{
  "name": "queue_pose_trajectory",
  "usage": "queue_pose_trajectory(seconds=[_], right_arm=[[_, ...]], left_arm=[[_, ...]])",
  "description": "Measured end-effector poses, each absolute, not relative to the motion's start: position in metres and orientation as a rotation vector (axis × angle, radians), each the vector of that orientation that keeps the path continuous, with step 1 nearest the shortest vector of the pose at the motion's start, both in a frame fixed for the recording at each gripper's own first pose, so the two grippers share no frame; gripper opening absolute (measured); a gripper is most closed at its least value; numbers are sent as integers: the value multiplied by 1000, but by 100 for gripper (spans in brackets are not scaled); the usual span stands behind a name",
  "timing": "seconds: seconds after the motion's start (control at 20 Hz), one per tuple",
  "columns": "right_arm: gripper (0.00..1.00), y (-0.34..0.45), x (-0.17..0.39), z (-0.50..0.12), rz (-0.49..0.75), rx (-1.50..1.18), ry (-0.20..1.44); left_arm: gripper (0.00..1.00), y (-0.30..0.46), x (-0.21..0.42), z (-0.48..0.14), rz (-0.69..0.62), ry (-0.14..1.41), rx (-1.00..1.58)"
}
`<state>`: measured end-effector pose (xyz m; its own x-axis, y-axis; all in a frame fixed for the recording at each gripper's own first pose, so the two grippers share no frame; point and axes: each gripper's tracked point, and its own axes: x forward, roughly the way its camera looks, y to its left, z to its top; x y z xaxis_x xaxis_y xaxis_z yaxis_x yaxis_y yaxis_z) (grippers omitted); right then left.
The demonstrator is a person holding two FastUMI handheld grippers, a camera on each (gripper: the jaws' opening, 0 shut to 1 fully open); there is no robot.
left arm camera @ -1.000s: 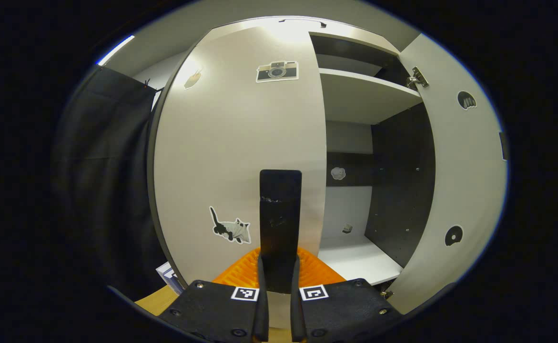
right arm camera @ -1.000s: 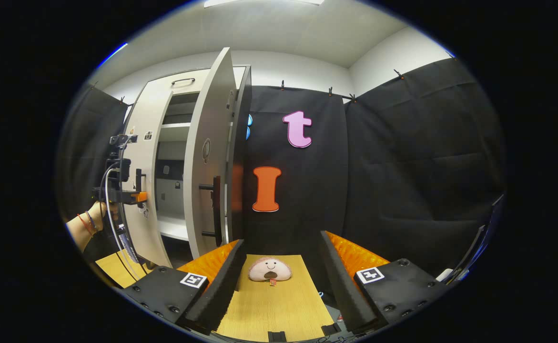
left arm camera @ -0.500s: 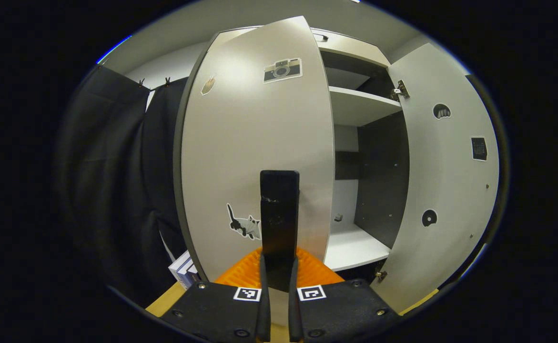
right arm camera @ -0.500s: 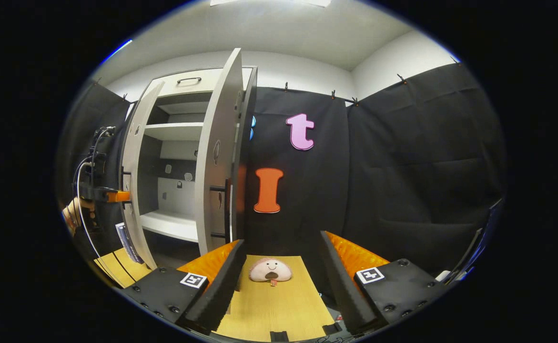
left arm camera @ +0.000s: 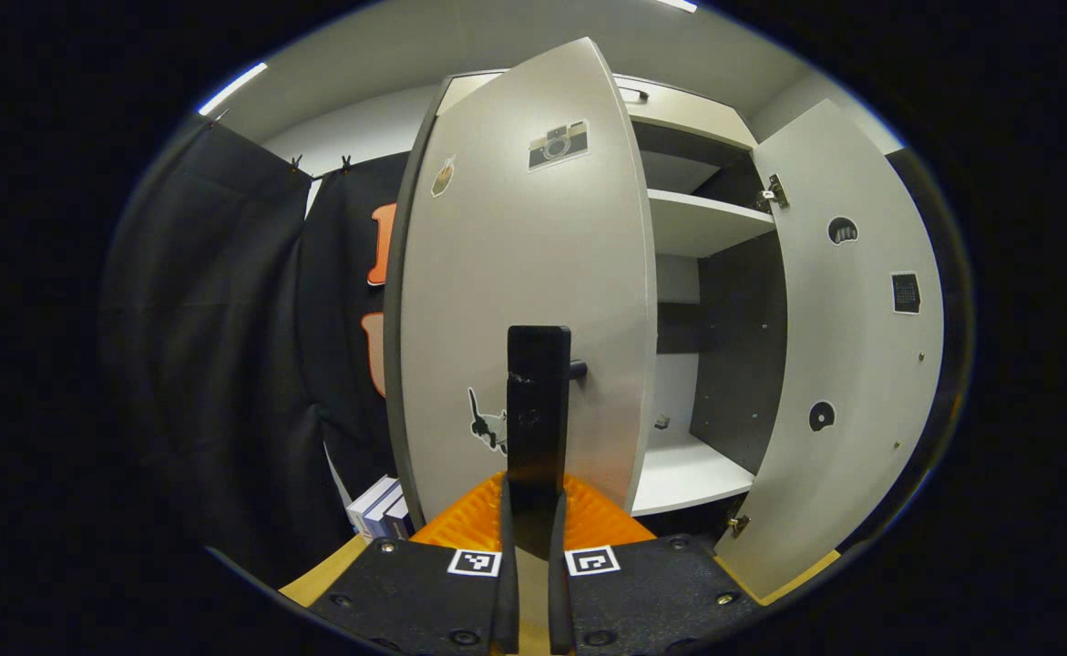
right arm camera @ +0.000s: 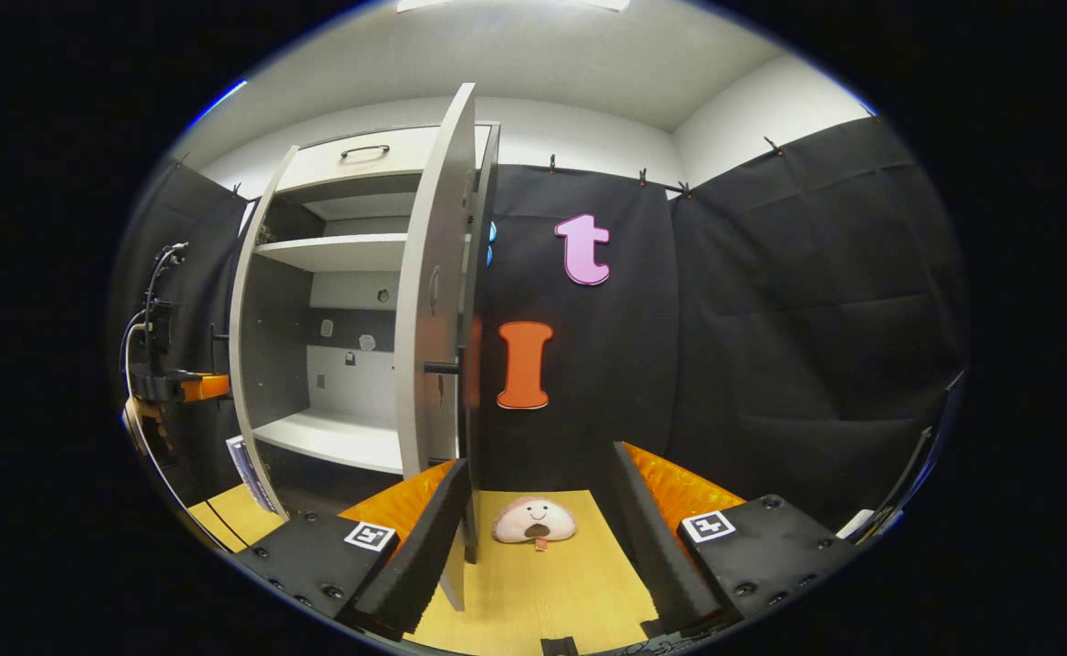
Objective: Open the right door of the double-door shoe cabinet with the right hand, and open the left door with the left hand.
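Looking along our left gripper (left arm camera: 528,510) at the bottom centre of the left gripper view, we see its two black fingers (left arm camera: 502,583) drawn close together and clamped on the black handle (left arm camera: 538,410) of the left door (left arm camera: 524,273), which rises as a dark bar through the middle of the frame. That door fills the centre of the frame, swung out from the shoe cabinet (left arm camera: 688,214), with a camera sticker (left arm camera: 559,143) near its top and a cat sticker (left arm camera: 489,424) low down, beside the handle. To the right of it the right door (left arm camera: 847,364) stands wide open, its inner face toward us, and between the two doors we see white shelves (left arm camera: 692,219) and a dark side wall.

In the right gripper view our right gripper (right arm camera: 533,538) sits at the bottom of the frame with its fingers (right arm camera: 424,547) spread wide apart, holding nothing. The right door (right arm camera: 437,273) appears edge-on just left of centre, its handle post (right arm camera: 442,368) sticking out, apart from our fingers. At the far left edge we see the left gripper (right arm camera: 189,387) and a hand (right arm camera: 132,421) behind it, next to the left door (right arm camera: 246,328).

Below the open fingers lies a light wooden tabletop (right arm camera: 579,583), and a small plush face toy (right arm camera: 534,521) rests on it. Black cloth (right arm camera: 770,319) covers the right half, with white wall and ceiling above.
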<state>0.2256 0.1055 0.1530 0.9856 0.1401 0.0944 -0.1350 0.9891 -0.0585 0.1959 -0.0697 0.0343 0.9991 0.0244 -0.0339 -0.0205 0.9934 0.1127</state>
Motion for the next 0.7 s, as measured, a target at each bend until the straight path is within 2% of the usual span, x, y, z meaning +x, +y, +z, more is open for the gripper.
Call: queue_pose_trajectory(seconds=[0.45,0.5,0.55,0.65,0.7], right_arm=[[99,157,245,142,177,-79,-53],[94,161,247,143,173,-83,-51],[99,166,248,143,170,-85,-50],[99,176,251,143,171,-85,-49],[94,179,251,143,171,-84,-48]], left_arm=[[11,-68,196,39,9,19,115],[12,-67,196,39,8,17,116],[10,-66,196,39,6,17,114],[10,-67,195,40,4,15,97],[10,-66,194,40,6,14,90]])
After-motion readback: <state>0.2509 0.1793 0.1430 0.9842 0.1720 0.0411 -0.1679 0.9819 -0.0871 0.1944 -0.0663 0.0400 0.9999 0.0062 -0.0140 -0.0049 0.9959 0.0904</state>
